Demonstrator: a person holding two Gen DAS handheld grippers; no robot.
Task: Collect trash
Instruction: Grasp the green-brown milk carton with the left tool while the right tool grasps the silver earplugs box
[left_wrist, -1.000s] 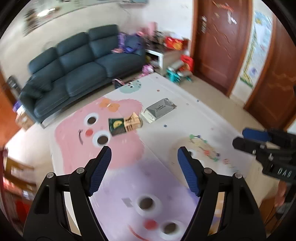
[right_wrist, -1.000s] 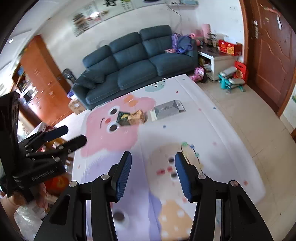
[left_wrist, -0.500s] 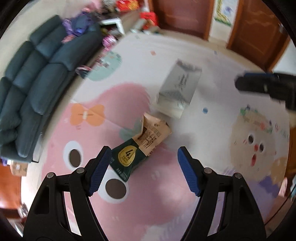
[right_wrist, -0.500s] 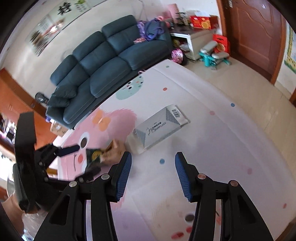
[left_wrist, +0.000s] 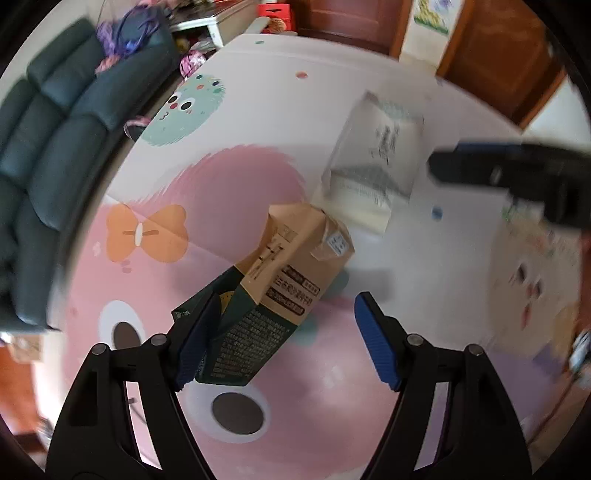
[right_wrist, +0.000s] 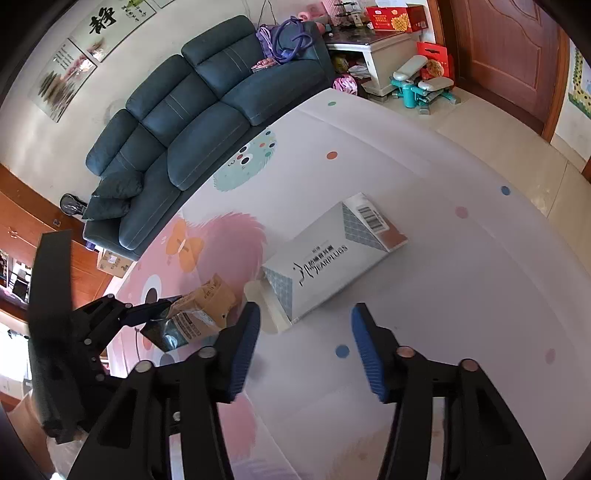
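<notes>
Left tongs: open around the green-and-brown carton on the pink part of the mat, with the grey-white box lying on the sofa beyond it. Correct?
Not quite. The grey-white box lies on the play mat, not the sofa; the right wrist view shows it. The left tongs are open around the green-and-brown carton.

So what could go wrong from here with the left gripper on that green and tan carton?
The left gripper is open and off-centre: one finger overlaps the crumpled green and tan carton, the other stands clear, so closing may pinch only a flap or push it away. The open right gripper, heading for the grey box close by, could get in the way.
</notes>
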